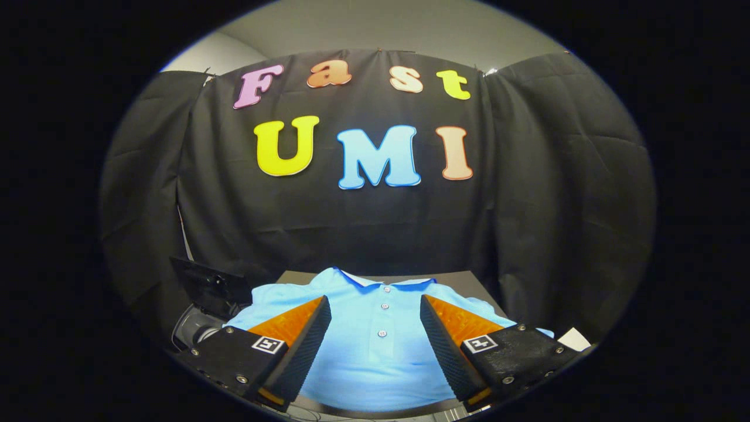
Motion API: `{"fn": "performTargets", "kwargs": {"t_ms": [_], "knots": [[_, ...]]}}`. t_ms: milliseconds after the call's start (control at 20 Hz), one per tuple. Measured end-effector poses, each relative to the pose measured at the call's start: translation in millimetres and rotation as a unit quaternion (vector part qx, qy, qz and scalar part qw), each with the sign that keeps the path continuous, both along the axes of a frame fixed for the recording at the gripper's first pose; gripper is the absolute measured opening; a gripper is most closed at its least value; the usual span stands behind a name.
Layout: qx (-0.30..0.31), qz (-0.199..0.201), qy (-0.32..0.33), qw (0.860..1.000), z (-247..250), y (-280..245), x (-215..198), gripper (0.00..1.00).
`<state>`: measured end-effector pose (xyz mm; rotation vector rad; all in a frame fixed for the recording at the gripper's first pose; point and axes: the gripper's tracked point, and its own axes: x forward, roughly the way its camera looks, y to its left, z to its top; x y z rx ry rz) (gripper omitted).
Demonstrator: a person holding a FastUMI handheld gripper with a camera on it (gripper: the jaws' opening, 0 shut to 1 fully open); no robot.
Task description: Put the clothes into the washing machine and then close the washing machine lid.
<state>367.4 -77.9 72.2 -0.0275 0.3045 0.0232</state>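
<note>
Polo shirt (378,346): light blue, short-sleeved, lying flat and face up on the dark surface (463,282) — collar at the far end, hem toward the camera.
Shirt details: three small buttons in a line down the placket, collar folded open, sleeves spread to each side.
Gripper (375,328): above the near part of the shirt, pointing along it toward the collar.
Jaws: wide apart, nothing between them but the shirt's chest below; whether they touch the fabric can't be told.
Fingers (302,340): one over each side of the shirt body, button placket centred in the gap.
Washing machine (202,308): dark, just beside the shirt's sleeve off the edge of the surface — a black lid-like panel stands tilted up, with a rounded grey part under it; detail is hard to make out.
White card (573,339): small, at the shirt's other side, near the edge of the surface.
Backdrop: black cloth wall right behind the surface.
</note>
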Motion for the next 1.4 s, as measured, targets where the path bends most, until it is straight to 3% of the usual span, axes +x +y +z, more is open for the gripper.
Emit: {"fn": "performTargets", "kwargs": {"t_ms": [500,1000,1150,1250,1400], "knots": [[-0.007,0.024,0.132,0.991,-63.6,-1.3,41.6,0.95],[-0.026,0.03,0.156,0.987,-73.6,3.2,41.8,0.93],[-0.015,0.025,0.162,0.986,-75.3,1.6,42.0,0.83],[-0.012,0.025,0.161,0.987,-73.7,2.8,42.7,0.68],[-0.022,0.053,0.144,0.988,-72.5,13.5,44.9,0.38]]}}
